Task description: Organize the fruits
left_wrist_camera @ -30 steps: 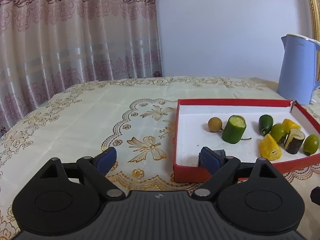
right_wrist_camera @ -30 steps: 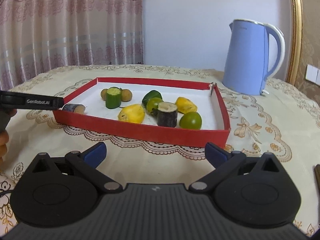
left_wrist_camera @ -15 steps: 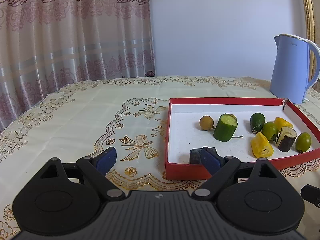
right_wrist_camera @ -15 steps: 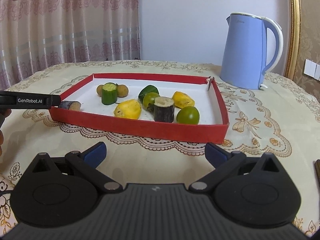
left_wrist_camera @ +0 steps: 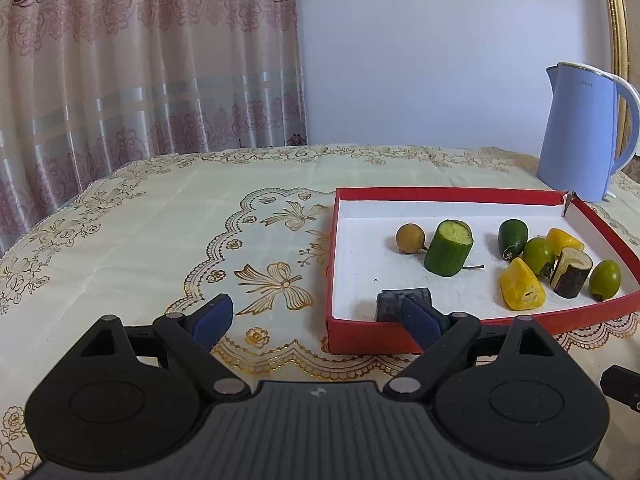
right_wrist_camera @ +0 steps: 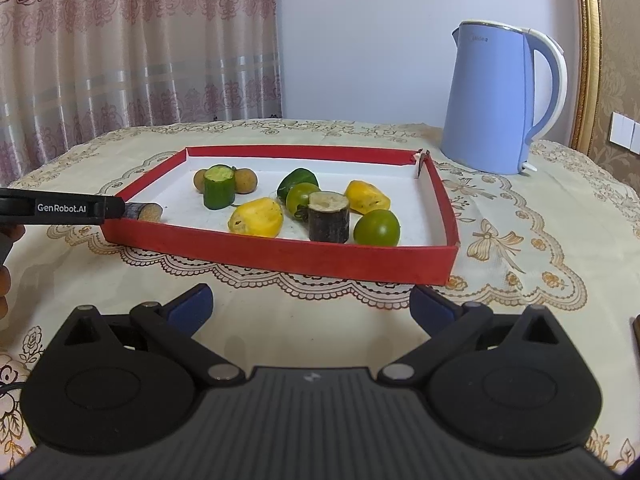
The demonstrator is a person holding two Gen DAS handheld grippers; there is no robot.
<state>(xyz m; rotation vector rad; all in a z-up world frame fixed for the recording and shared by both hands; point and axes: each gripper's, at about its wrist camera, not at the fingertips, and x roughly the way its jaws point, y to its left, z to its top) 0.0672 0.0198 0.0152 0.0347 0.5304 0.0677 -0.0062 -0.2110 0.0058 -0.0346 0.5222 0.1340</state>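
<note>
Red tray (left_wrist_camera: 592, 312) now sits further right in our left view than a sec ago; nothing in it has moved. Left claw (left_wrist_camera: 316, 316) wide open, empty, its right pad by the dark cane piece (left_wrist_camera: 390, 304) lying in the tray's near-left corner. Right claw (right_wrist_camera: 312, 308) also wide, empty, short of the tray. Fruits look gathered, so sorting's prob. near done. Bench (left_wrist_camera: 160, 232): cream embroidered cloth; blue kettle (right_wrist_camera: 492, 100), curtain (left_wrist_camera: 140, 60) behind.

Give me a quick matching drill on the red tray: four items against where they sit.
Items:
1 kettle
2 dark stub
3 cucumber piece
4 lime

Places:
A near left corner of the tray
B behind the tray's far right corner
C between two brown fruits
D near right, beside the upright dark log

Pairs: 1-B, 2-A, 3-C, 4-D
</note>
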